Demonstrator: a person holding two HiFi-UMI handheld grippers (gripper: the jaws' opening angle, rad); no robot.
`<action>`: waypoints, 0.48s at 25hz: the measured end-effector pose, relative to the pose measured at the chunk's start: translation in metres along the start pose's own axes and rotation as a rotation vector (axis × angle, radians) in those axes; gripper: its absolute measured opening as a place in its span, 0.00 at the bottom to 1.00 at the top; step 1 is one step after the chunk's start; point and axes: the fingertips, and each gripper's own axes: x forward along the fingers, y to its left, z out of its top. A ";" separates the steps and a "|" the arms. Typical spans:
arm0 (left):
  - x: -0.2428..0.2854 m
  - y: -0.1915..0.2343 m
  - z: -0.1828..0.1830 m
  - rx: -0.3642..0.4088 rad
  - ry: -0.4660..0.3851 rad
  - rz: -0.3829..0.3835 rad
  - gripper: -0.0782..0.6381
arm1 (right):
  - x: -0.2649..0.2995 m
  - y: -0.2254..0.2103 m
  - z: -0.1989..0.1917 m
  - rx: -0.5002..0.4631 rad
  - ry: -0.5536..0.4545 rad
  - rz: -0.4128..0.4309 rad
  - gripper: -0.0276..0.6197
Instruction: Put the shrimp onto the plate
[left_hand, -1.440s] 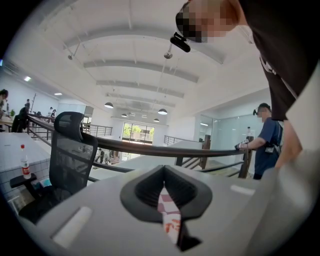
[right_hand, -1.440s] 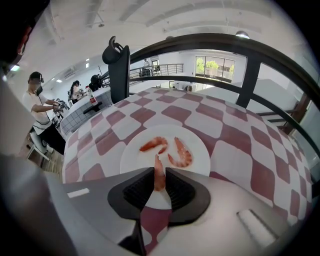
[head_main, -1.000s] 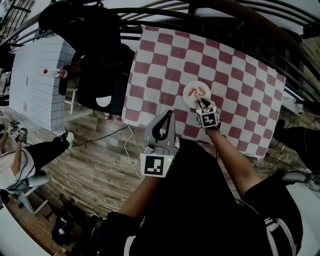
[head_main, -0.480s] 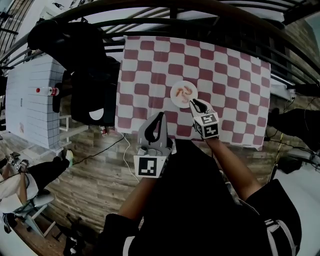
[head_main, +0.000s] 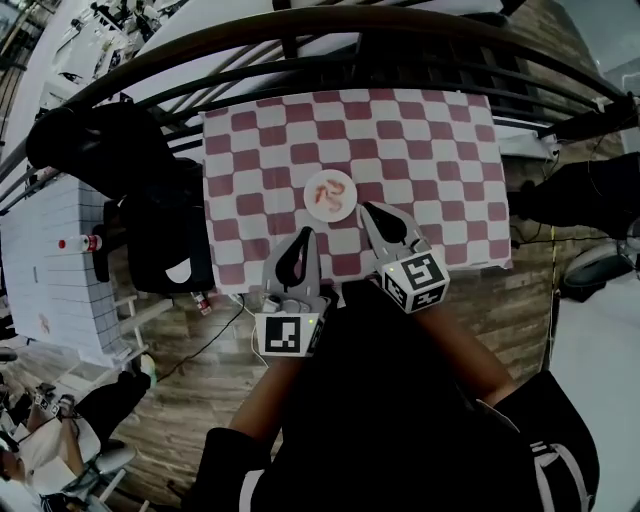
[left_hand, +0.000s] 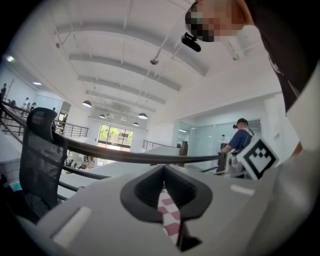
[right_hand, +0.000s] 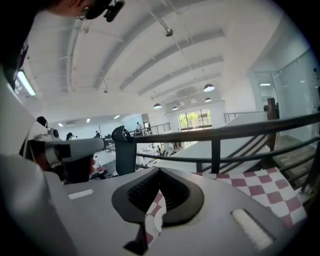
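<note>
Left gripper (left_hand: 165, 200): fingers (left_hand: 100, 215) pressed together, only a thin slit between them, with a strip of checkered cloth (left_hand: 167, 212) showing through. Nothing held. Right gripper (right_hand: 155, 200): same, fingers (right_hand: 210, 220) closed on nothing, with a sliver of the cloth in the gap.

In the head view both grippers hang over the near edge of the counter (head_main: 430, 150), left gripper (head_main: 309, 233) just near-left of the plate (head_main: 346, 207), right gripper (head_main: 366, 208) just near-right of it. Neither touches it.

The shrimp (head_main: 330, 190) lie on the plate as pink curls, mid-counter on the red-and-white cloth. The task looks done from this layout.

Handling, as a judgement: the shrimp are small and light, probably soft or slick, and curved, so they could roll or squirt out of a hard pinch. The best hold is across the thick middle of the curl, with light pressure, not by the tail.

Hard to make out:
- The shrimp count is unclear, two or three; they are too small to tell apart.
- Whether they are real or toy shrimp cannot be told.
- Both gripper views point up at the ceiling and the railing (right_hand: 215, 135), so neither shows the plate or the shrimp.
- The counter's near edge is partly covered by the grippers and the person's arms.
- The far edge runs under the dark railing (head_main: 350, 40).
</note>
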 end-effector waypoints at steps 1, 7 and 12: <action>0.002 -0.004 0.002 0.001 -0.001 -0.012 0.12 | -0.008 0.003 0.011 -0.016 -0.032 -0.011 0.04; 0.009 -0.028 0.023 0.003 -0.025 -0.069 0.12 | -0.051 0.013 0.060 -0.047 -0.185 -0.089 0.04; 0.014 -0.037 0.031 0.011 -0.021 -0.087 0.12 | -0.077 0.006 0.078 -0.109 -0.246 -0.192 0.04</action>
